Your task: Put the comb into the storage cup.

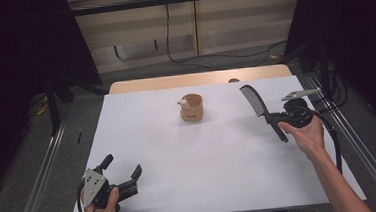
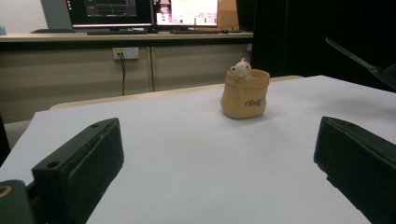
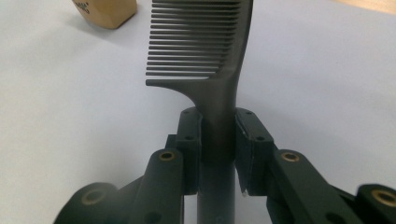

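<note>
Black comb (image 3: 205, 60) clamped by its handle between the right gripper (image 3: 218, 140) jaws, held above the white table (image 1: 179, 156) at its right side, teeth end pointing away. Left gripper (image 1: 123, 173) rests near the front left corner, jaws wide apart, nothing between. Tan pouch (image 1: 191, 108) with small white figure stands mid-table, well apart from both.

Black comb held up over the right side of the white table cover.

We note a black plastic comb (image 1: 259, 108) with a straight handle and one row of fine, even teeth along one side of its upper half. We see the handle clamped between the two pads of the right gripper (image 1: 273, 118), just below the lowest tooth. In the high view the comb slants, toothed end up and away from us, handle end near the person's hand, clear of the cover.
</note>
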